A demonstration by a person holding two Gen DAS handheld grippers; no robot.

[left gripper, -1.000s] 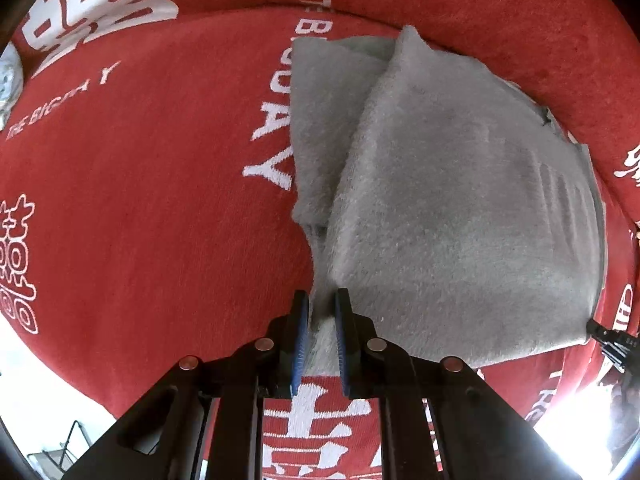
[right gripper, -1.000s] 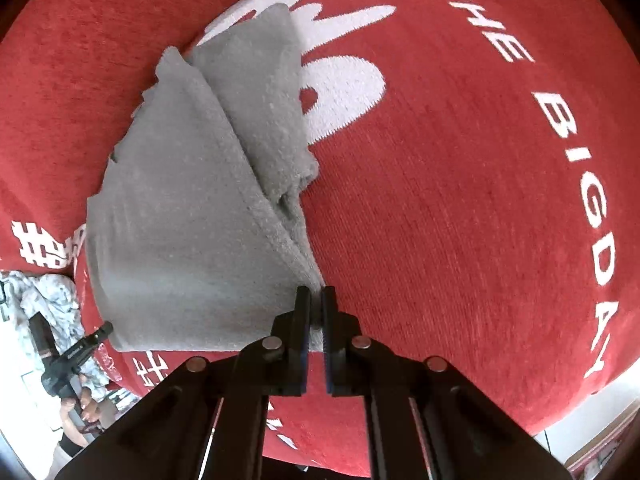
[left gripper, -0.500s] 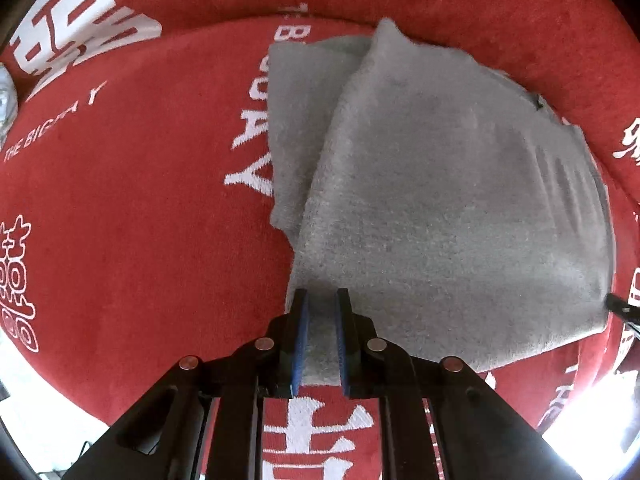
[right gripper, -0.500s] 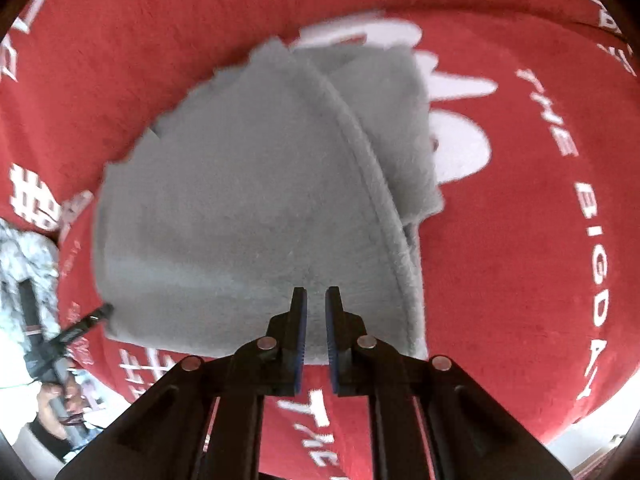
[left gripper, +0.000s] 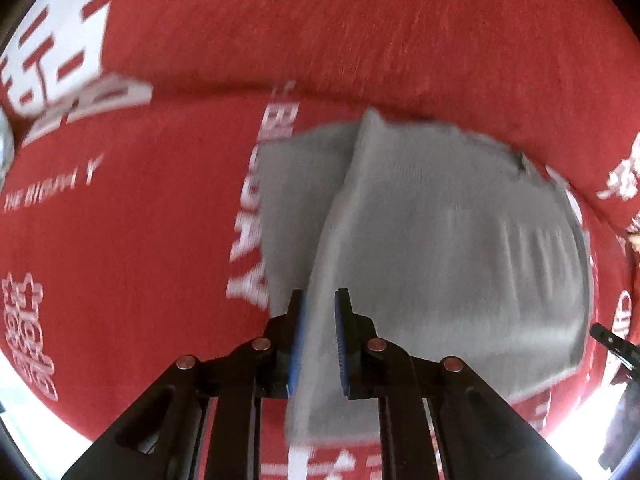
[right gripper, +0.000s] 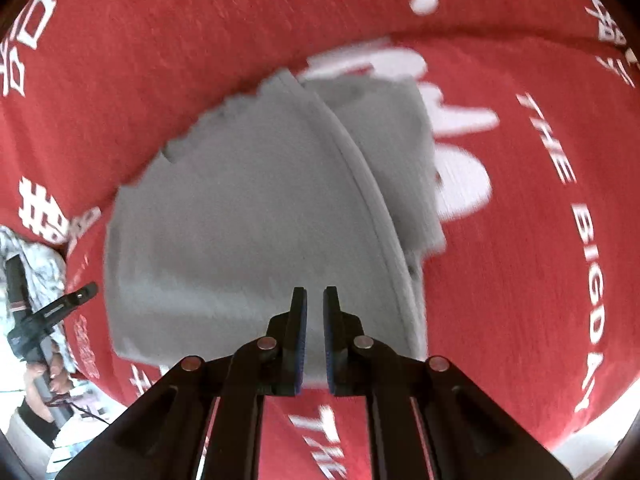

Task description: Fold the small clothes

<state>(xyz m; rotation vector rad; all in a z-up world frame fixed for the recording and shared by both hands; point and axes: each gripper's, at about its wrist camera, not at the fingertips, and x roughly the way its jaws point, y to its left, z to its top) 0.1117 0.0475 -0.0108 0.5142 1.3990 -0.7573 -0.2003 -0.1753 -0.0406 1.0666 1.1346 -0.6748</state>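
One soft grey fleece garment (left gripper: 440,248) is seen lying on a red woven cover printed with white lettering and characters (left gripper: 160,240); whether the cover lies over a table or a seat cannot be told. The garment is partly folded: a broad upper layer is laid over a narrower under layer that shows along one side, and a raised fold ridge runs from the far edge towards the near edge. In the right wrist view the same garment (right gripper: 248,216) shows a lighter seam band curving along that ridge, and its far edge looks ragged. Both views are blurred.

The left claw (left gripper: 320,300) is nearly closed, and a strip of the grey fabric at the near end of the ridge is pinched between its blue-padded fingers (left gripper: 301,332). The right claw (right gripper: 315,300) is closed to a thin slit over the garment's near edge; its jaws have just been closing, and whether cloth is caught between them cannot be told.

At the left edge of the right wrist view, a person's hand (right gripper: 44,376) is seen gripping the handle of the other tool.
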